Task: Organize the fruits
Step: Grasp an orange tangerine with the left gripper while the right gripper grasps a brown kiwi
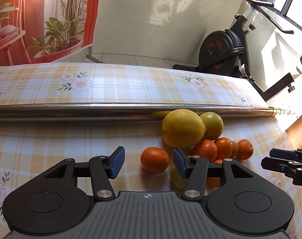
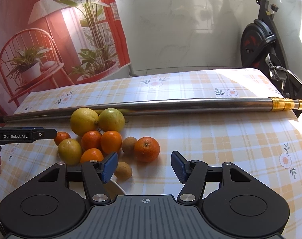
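– Which fruit sat nearest?
– A tangerine point(image 1: 155, 160), mid-frame between my left gripper's point(image 1: 149, 164) spread, empty jaws. My right gripper point(image 2: 144, 165), also spread and empty, had a tangerine point(image 2: 147, 149) just above.

My tabletop point(image 2: 220, 139) is covered in a yellow and white checked cloth printed with small daisies. A long steel pole point(image 2: 171, 104) with a gold end lies across it, and just in front sit two large yellow citrus fruits point(image 2: 84, 121), touching each other. Several tangerines point(image 2: 147, 149), another yellow fruit point(image 2: 69, 151) and two small brownish fruits point(image 2: 123, 170) cluster beside them on the cloth.
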A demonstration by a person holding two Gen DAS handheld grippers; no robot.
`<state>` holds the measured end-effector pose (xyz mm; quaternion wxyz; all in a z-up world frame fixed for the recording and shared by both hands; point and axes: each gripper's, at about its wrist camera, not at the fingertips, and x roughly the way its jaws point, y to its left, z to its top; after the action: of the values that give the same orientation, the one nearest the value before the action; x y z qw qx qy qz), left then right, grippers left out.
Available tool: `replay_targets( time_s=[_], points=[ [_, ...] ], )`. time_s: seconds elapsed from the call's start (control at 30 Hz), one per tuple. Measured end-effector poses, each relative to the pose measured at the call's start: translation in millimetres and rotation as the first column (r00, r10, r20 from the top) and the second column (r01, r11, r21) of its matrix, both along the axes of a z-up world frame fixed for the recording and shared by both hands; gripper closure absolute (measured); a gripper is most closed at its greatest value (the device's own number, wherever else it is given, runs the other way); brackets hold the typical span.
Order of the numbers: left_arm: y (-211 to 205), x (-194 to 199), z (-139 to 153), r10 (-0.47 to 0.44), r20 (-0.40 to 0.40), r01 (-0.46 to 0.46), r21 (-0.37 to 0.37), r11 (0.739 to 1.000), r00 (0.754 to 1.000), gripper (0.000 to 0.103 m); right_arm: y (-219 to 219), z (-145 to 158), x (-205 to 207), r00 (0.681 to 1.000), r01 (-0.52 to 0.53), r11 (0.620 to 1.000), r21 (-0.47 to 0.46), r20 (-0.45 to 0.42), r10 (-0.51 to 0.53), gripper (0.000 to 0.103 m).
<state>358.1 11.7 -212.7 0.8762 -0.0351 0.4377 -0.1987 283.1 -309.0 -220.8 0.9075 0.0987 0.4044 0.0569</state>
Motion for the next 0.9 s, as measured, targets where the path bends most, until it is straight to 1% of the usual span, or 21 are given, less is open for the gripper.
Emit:
replay_targets(
  time_s=[0.07,0.13,0.3,0.4,0.43,0.5,0.53,0.63,0.8,0.9],
  points=[
    [-1,3,-5,0.000,-0.022,0.000,-0.009,1.000,1.000,0.056,0,-3,2,1.000,-0.001,1.000,0.004,-0.008,0.001,0.046],
    [-1,6,-10,-0.017,-0.045,0.015,-0.048,0.999,0.999,0.068,-1,-6,4,1.000,-0.004,1.000,0.011,-0.017,0.004,0.047],
    [1,2,-12,-0.011,-0.030,0.009,-0.054,0.998,0.999,0.068,1,-11,7,0.999,-0.023,1.000,0.009,-0.029,0.023,0.050],
    [2,-5,-7,0.013,0.006,-0.013,-0.008,1.000,1.000,0.068,2,-16,10,0.998,-0.036,0.999,0.028,-0.041,0.037,0.054],
    [3,-8,-5,0.015,0.016,-0.015,-0.005,1.000,1.000,0.068,1,-18,11,0.998,-0.038,0.998,0.046,-0.045,0.040,0.054],
    [7,-13,-1,0.020,0.030,-0.019,-0.012,1.000,0.999,0.068,0,-20,14,0.998,-0.040,0.996,0.080,-0.053,0.044,0.055],
    [9,-16,2,0.025,0.034,-0.024,-0.020,1.000,0.999,0.068,1,-21,16,0.997,-0.043,0.995,0.092,-0.058,0.049,0.057],
    [10,-25,7,0.032,0.050,-0.030,-0.034,0.999,0.998,0.068,6,-24,21,0.995,-0.062,0.994,0.093,-0.072,0.068,0.062],
    [9,-42,13,0.028,0.064,-0.024,-0.052,0.998,0.998,0.068,14,-30,28,0.992,-0.075,0.990,0.118,-0.096,0.086,0.065],
    [8,-49,14,0.026,0.064,-0.022,-0.058,0.998,0.998,0.068,20,-35,29,0.990,-0.078,0.990,0.118,-0.110,0.091,0.071]
  ],
)
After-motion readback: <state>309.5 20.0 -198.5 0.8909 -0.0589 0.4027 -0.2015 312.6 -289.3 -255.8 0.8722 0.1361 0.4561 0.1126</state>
